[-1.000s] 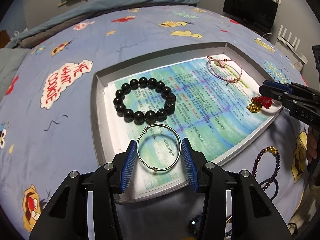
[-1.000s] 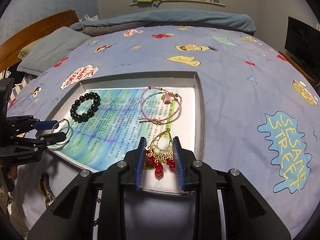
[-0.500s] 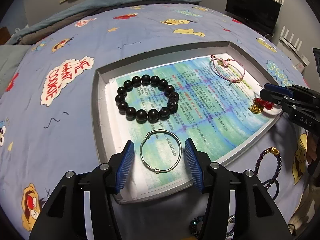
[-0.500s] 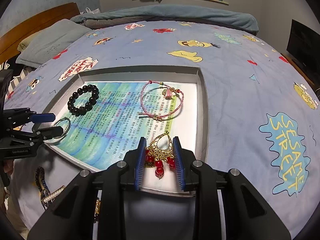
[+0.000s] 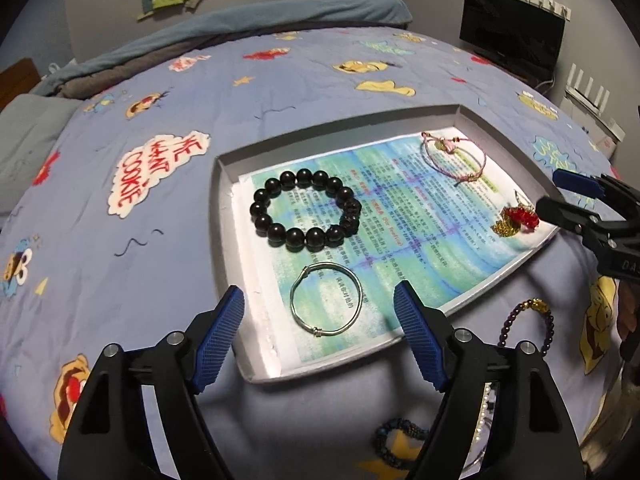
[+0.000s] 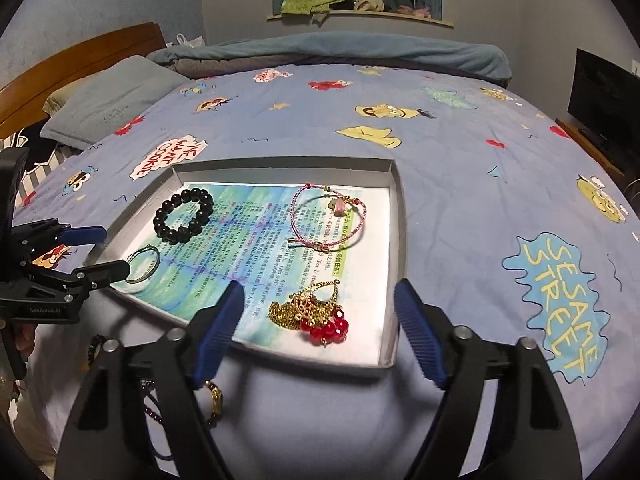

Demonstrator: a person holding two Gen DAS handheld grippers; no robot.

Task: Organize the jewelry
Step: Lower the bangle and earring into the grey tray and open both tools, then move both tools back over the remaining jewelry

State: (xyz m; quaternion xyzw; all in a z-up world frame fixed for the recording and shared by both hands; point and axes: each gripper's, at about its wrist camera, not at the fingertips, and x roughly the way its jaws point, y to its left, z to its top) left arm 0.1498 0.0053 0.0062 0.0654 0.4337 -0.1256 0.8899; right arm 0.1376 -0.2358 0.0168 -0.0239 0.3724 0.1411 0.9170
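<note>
Right wrist view: earring lies flat in tray, lower centre of frame, hook end toward far rim, red beads nearest. Right claw wide apart, holding nothing. Left wrist view: left claw wide apart, empty, bangle flat between tips. Tray on bed.

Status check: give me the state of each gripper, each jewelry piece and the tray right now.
left gripper: open, empty
right gripper: open, empty
silver bangle: flat in tray
black bead bracelet: flat in tray
pink cord bracelet: in tray, clasp shut
gold and red earring: lying in tray
tray: lidless, paper-lined
purple bead bracelet: outside tray, on bedspread
</note>
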